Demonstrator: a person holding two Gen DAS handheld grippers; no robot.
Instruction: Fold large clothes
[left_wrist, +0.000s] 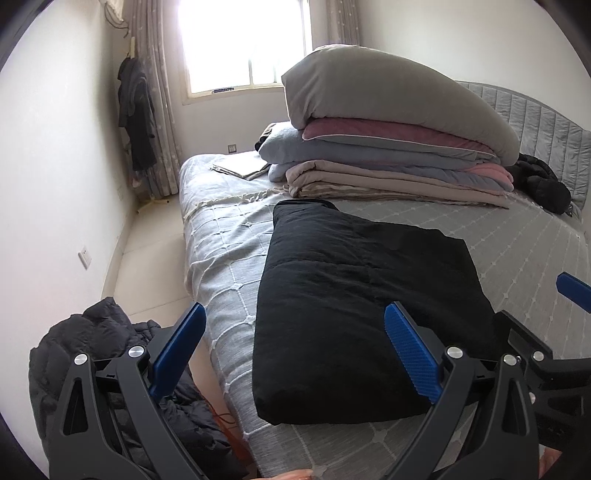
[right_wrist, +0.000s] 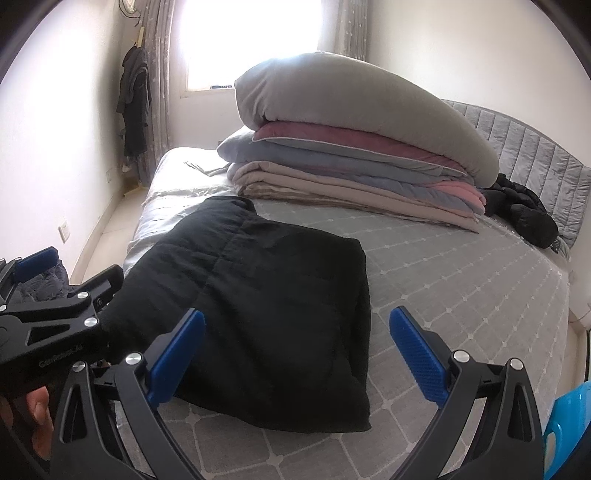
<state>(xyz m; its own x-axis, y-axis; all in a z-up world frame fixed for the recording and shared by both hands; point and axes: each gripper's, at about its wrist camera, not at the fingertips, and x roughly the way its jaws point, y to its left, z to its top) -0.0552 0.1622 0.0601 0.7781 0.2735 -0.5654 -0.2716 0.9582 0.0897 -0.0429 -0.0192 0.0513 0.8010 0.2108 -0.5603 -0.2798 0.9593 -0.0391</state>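
Observation:
A black quilted garment (left_wrist: 354, 306) lies folded into a thick rectangle on the grey bed (left_wrist: 517, 251); it also shows in the right wrist view (right_wrist: 273, 317). My left gripper (left_wrist: 295, 325) is open and empty, hovering near the garment's near-left corner at the bed's edge. My right gripper (right_wrist: 297, 332) is open and empty, above the garment's near-right edge. The left gripper's body shows in the right wrist view (right_wrist: 55, 314), and a blue pad of the right gripper shows in the left wrist view (left_wrist: 574, 291).
A tall stack of folded quilts (left_wrist: 391, 147) sits at the far side of the bed (right_wrist: 461, 295). A black jacket (left_wrist: 543, 181) lies by the headboard. Another dark puffy jacket (left_wrist: 96, 343) lies left of the bed. A blue plastic object (right_wrist: 569, 432) is at the lower right.

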